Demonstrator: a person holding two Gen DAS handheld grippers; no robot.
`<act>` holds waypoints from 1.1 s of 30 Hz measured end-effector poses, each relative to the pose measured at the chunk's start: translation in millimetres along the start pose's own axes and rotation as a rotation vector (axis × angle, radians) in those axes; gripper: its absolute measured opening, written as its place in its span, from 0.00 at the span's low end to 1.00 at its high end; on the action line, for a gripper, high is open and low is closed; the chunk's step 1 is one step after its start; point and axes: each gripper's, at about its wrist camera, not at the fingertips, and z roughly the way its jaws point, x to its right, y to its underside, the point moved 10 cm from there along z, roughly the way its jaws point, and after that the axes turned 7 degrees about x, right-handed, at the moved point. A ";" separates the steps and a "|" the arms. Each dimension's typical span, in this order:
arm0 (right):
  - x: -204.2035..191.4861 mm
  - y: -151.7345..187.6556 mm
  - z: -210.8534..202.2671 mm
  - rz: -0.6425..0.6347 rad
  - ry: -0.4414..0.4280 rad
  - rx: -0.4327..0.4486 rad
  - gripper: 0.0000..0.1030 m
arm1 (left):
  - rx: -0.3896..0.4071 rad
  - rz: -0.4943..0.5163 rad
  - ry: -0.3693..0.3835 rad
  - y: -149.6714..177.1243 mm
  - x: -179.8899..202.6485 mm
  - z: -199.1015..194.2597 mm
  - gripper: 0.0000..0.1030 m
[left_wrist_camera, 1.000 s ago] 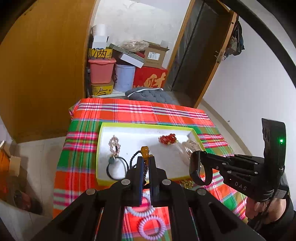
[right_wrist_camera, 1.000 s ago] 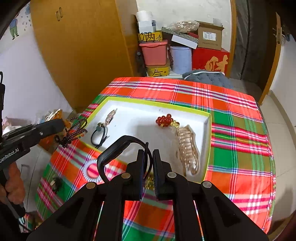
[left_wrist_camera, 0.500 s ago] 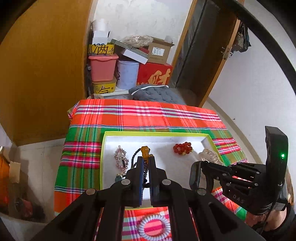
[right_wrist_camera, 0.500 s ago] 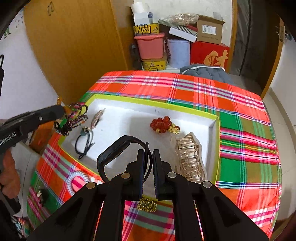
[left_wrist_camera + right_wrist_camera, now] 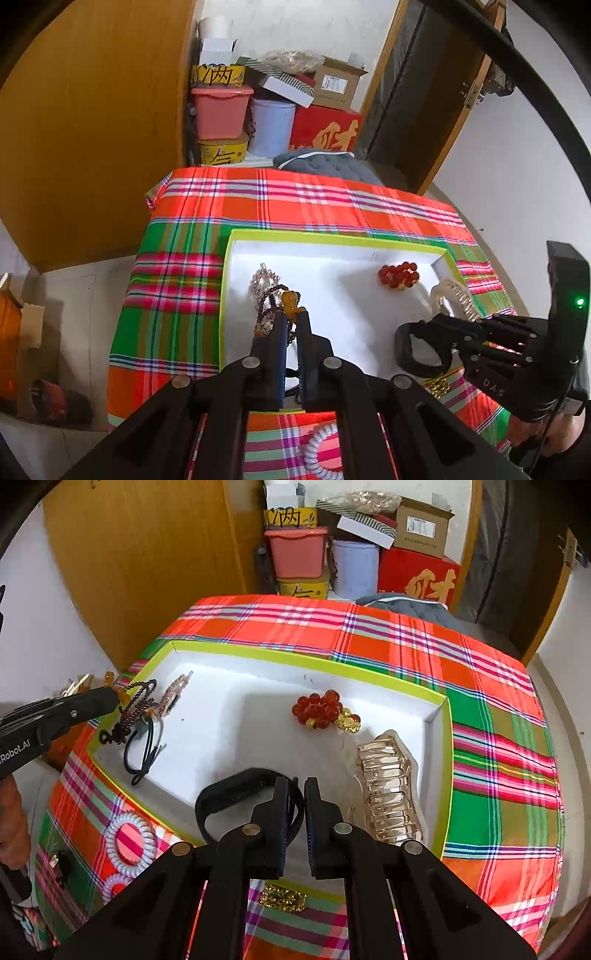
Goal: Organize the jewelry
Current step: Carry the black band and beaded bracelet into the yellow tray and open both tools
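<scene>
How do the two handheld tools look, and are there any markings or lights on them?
Both tools are matte black plastic with silver round pivot pins on the linkage arms and dark blue ribbed pads. The right tool shows a small green light and pale letters "DAS" on its body. The left tool carries white lettering ending in "Robot.AI". A black cable hangs beneath the right tool.

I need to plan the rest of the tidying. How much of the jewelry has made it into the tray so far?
Done: the red bead bracelet, clear hair claw, sparkly clip and black hair tie lie in the tray.
In hand: the left tongs hold a dark bead string; the right tongs hold a black band, both over the tray.
Left: two white coil ties and a gold piece on the cloth.
</scene>
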 end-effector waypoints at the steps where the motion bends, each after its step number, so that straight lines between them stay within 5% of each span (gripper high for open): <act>1: 0.1 -0.2 0.2 0.000 0.002 -0.001 0.08 | -0.007 -0.003 -0.001 1.5 -1.0 1.6 0.05; 8: 1.4 0.9 -0.3 0.012 0.002 -0.013 0.09 | -0.035 -0.020 0.002 13.4 -4.5 7.5 0.05; 18: -7.9 2.2 -14.1 0.009 -0.026 0.006 0.32 | -0.050 -0.010 0.005 20.0 -1.0 5.0 0.05; 33: -12.3 9.0 -55.9 0.020 -0.042 0.056 0.32 | -0.012 -0.031 -0.008 27.4 4.7 -39.6 0.06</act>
